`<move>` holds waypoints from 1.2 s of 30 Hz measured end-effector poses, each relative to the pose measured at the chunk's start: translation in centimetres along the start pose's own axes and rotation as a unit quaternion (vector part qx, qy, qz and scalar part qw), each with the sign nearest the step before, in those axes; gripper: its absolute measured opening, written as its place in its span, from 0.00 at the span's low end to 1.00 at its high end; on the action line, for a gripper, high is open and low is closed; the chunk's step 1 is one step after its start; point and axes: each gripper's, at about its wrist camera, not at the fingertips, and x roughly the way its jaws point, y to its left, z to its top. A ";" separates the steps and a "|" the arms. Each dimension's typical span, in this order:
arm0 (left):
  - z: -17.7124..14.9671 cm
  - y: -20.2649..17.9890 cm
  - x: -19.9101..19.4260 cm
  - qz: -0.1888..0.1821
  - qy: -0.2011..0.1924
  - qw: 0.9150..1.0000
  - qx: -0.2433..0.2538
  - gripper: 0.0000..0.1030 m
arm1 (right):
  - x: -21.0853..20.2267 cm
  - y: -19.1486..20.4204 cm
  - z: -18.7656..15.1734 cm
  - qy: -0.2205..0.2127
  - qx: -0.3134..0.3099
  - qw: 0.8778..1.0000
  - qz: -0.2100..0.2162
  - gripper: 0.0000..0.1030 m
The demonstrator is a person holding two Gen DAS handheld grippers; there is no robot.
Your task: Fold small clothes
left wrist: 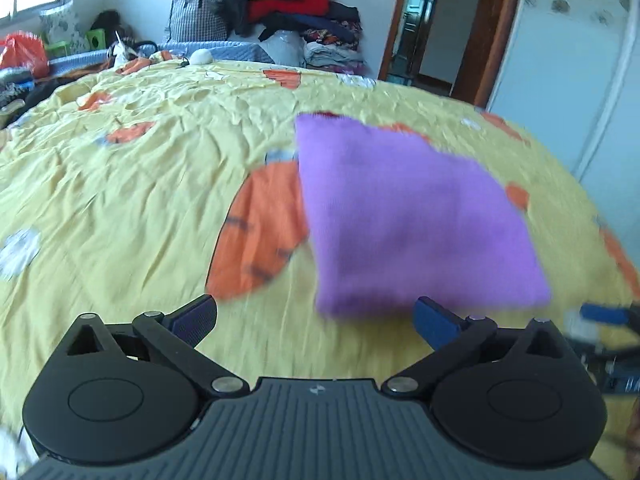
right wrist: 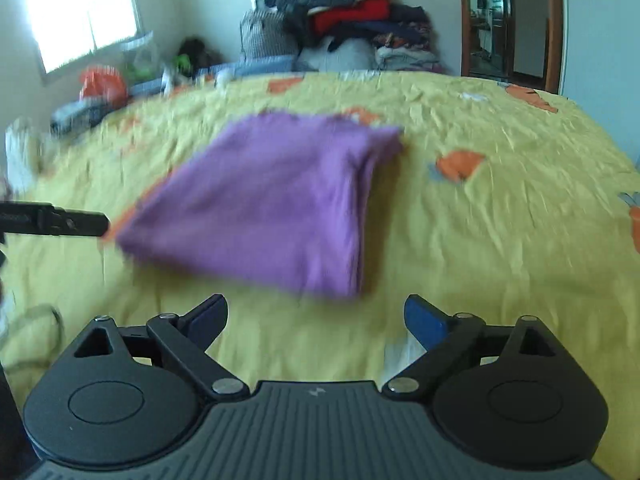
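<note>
- My left tool (left wrist: 316, 322), lower centre of the left wrist view: jaws spread wide, nothing between them; its blue pads stand just short of the garment's near edge.
- My right tool (right wrist: 316, 320), lower centre of the right wrist view: jaws likewise wide apart and empty, over bare bedspread.
- Purple garment (left wrist: 412, 216), folded into a rough rectangle, lying flat on the bed; centre right in the left view, centre left in the right view (right wrist: 272, 204). Neither tool grips it.
- Yellow bedspread (left wrist: 140, 184) with orange patches, wrinkled, beneath the garment.
- Pile of clothes (left wrist: 296, 8) against the far wall, upper centre.
- Doorway (right wrist: 508, 20), upper right of the right view.
</note>
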 end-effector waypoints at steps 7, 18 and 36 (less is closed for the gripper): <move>-2.5 -0.8 2.3 0.007 0.036 0.999 -0.018 1.00 | 2.3 2.1 -1.2 0.016 -0.007 1.000 -0.021 0.93; -1.1 -3.5 3.0 0.029 0.029 0.999 0.020 1.00 | 2.5 2.5 -1.1 0.009 -0.005 1.000 -0.029 0.93; 0.6 -4.3 1.7 0.029 -0.008 0.999 0.031 1.00 | 2.2 3.2 -0.1 -0.004 -0.014 1.000 -0.026 0.93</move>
